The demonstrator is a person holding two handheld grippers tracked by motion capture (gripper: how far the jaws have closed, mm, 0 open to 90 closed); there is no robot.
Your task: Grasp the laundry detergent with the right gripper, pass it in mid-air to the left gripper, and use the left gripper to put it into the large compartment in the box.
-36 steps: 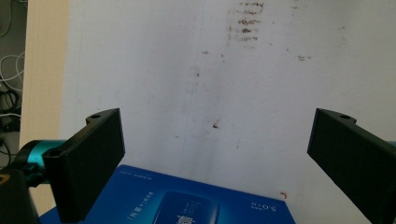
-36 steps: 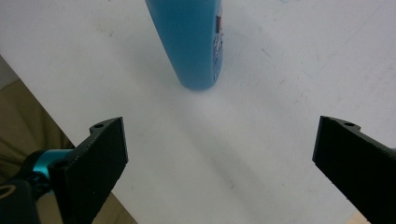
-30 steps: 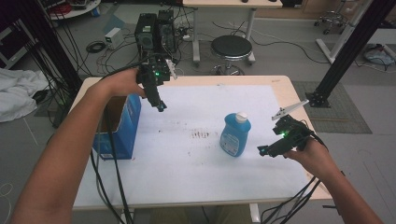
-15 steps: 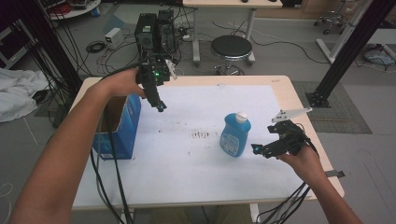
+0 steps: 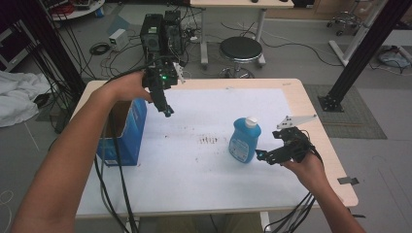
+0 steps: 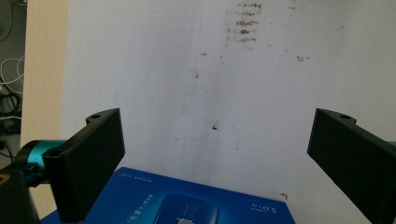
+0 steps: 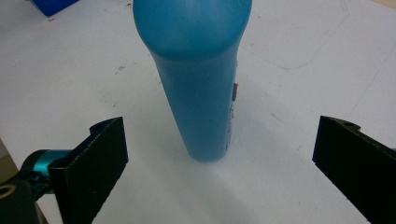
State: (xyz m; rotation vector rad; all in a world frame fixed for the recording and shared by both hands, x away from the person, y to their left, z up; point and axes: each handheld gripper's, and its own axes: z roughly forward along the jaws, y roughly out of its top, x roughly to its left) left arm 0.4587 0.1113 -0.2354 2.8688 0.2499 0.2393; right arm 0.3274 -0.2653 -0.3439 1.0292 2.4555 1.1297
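Note:
A blue dish-soap bottle point(image 5: 244, 142) with a white cap stands upright right of the table's middle. My right gripper point(image 5: 261, 156) sits low just to its right, open, its tips close to the bottle's base. In the right gripper view the bottle point(image 7: 201, 79) rises between the wide-apart jaws of the right gripper point(image 7: 223, 135), touching neither. My left gripper point(image 5: 167, 111) hangs open above the table's far left, beside an open blue box point(image 5: 124, 131). In the left gripper view, the left gripper point(image 6: 218, 126) holds nothing and the blue box point(image 6: 187, 205) lies below it.
The white tabletop point(image 5: 194, 170) has a brown smudge point(image 5: 210, 140) near its middle. Cables trail off the front edge from both grippers. Beyond the far edge stand a black stool point(image 5: 240, 48) and computer towers point(image 5: 160, 29). A black frame post point(image 5: 359, 53) rises at the right.
My right gripper has moved left and a little down, closing in on the bottle's base. The left gripper and the box have stayed put.

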